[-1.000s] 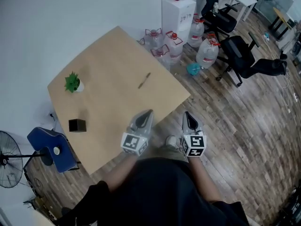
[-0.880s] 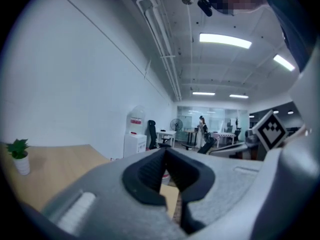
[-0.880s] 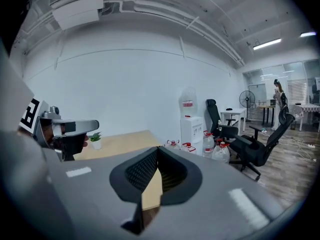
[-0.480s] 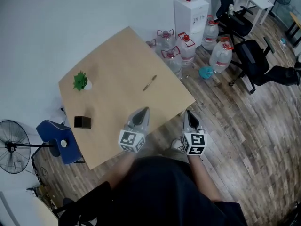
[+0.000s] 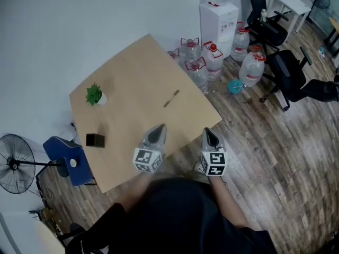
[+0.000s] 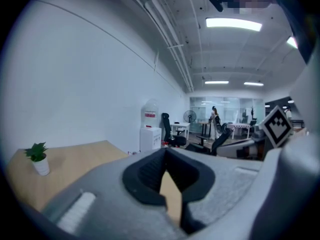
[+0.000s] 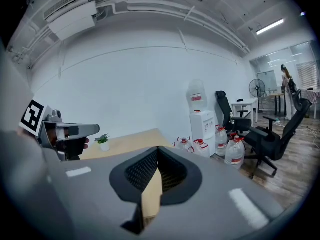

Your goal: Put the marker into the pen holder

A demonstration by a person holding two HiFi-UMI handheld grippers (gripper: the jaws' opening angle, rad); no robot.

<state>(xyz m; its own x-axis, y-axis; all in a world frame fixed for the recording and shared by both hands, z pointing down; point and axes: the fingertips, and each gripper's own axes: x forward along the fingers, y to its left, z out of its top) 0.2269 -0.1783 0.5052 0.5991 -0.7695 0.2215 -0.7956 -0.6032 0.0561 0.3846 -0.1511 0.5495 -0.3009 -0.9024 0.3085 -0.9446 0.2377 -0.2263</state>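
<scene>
A dark marker lies slantwise on the wooden table, toward its right side. The black pen holder is a small cube near the table's left edge. My left gripper hovers over the table's near edge, shut and empty. My right gripper sits just beyond the table's near right edge, over the floor, also shut with nothing in it. Both are well short of the marker. In the two gripper views the jaws meet at the tips with only table showing through the gap behind them.
A small potted plant stands at the table's left back. Several water bottles and a dispenser crowd the floor behind the table. Office chairs are at right, a blue chair and a fan at left.
The head view has shifted, so the table and marker sit a little lower and further right. Both grippers have stayed shut near the table's near edge.
</scene>
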